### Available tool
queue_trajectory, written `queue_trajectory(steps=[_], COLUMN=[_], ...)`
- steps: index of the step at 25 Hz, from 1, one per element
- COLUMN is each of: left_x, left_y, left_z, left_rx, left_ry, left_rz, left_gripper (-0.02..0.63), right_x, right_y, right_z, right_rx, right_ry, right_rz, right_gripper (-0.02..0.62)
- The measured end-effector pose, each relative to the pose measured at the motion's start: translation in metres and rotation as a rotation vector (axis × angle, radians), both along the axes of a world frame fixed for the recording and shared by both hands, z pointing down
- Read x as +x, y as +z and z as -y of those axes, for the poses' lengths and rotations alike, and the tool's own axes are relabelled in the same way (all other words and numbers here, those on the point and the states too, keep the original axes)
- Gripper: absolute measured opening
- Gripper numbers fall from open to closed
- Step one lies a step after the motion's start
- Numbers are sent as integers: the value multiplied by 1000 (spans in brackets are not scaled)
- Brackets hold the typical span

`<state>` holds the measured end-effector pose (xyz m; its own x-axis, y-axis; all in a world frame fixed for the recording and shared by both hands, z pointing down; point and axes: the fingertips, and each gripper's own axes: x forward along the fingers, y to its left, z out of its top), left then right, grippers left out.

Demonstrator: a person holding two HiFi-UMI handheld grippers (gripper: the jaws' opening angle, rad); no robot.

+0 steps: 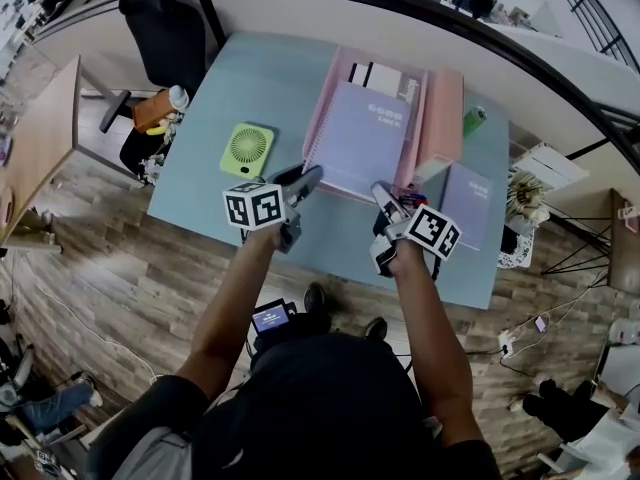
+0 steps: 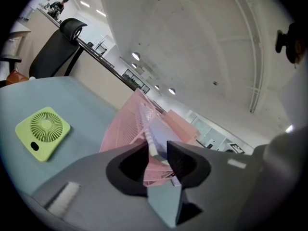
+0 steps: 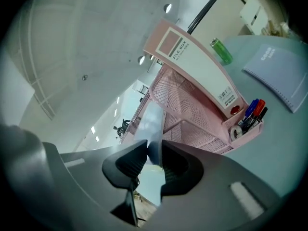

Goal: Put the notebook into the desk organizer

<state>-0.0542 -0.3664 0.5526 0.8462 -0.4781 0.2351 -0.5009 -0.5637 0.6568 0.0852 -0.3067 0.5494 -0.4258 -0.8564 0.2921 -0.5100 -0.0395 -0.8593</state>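
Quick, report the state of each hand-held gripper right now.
Left hand-held gripper: closed on the notebook, at its spiral edge.
Right hand-held gripper: closed on the same notebook's edge.

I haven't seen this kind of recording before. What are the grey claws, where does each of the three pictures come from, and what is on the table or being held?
There is no robot here. A person holds a two-jaw gripper in each hand, and the grey claws are the jaws. The head view comes from a camera on the person's head, looking down. Each gripper view comes from a camera riding on that gripper, looking along its jaws. The marker cubes belong to the grippers.

On the light blue table are a green fan, a pink mesh desk organizer with pens in a front compartment, a pink file box and a second notebook.

The lilac notebook is held at the organizer. The left gripper is shut on its spiral edge and the right gripper on its near right edge.
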Motion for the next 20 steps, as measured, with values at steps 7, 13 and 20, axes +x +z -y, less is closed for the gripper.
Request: queue_trajectory(steps=[7, 13, 20], left_x=[0, 2, 4], left_y=[-8, -14, -25], left_z=[-5, -15, -32], left_rx=[67, 185, 266], left_ry=[-32, -37, -38], left_rz=[72, 199, 275], left_gripper=[147, 141, 141], right_x=[-3, -5, -8], right_y=[-14, -18, -22], right_z=[-3, -12, -24], right_rx=[5, 13, 30], right_ry=[11, 9, -23], right_rz=[-47, -136, -218], right_gripper=[33, 31, 31])
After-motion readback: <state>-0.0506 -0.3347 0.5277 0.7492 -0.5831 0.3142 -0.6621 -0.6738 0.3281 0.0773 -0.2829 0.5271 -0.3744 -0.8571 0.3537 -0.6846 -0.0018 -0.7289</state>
